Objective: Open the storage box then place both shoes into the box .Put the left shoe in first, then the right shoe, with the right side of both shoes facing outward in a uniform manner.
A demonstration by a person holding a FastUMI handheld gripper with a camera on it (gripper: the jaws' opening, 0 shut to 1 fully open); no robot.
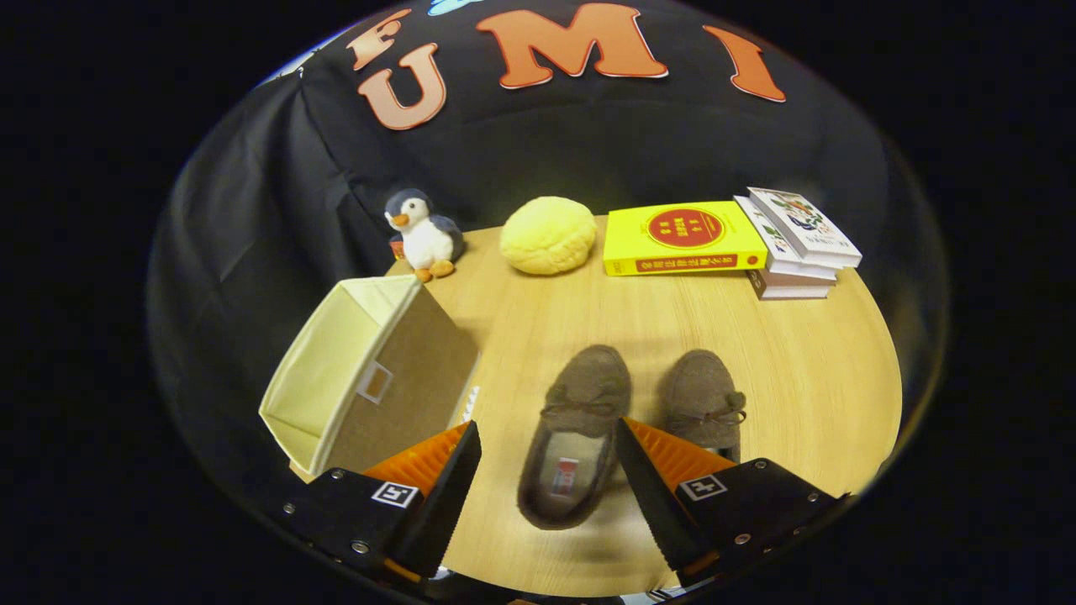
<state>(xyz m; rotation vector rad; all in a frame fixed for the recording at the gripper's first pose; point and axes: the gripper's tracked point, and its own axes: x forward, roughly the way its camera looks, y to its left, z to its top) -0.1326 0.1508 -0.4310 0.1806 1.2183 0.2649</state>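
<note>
Gripper view: gripper [546, 496] hanging wide open over left shoe [578, 437], nothing gripped. Left shoe lying between fingers, heel nearest gripper, toe pointing away; long axis running roughly along fingers, slightly tilted. Right shoe [704, 402] lying just beside left shoe, partly behind one finger. Storage box [370, 382] sitting left of left shoe, already open. Wooden table [807, 378] carrying everything; penguin toy [423, 234], yellow bun [548, 235], books [731, 239] sitting well beyond left shoe, near black cloth wall.
</note>
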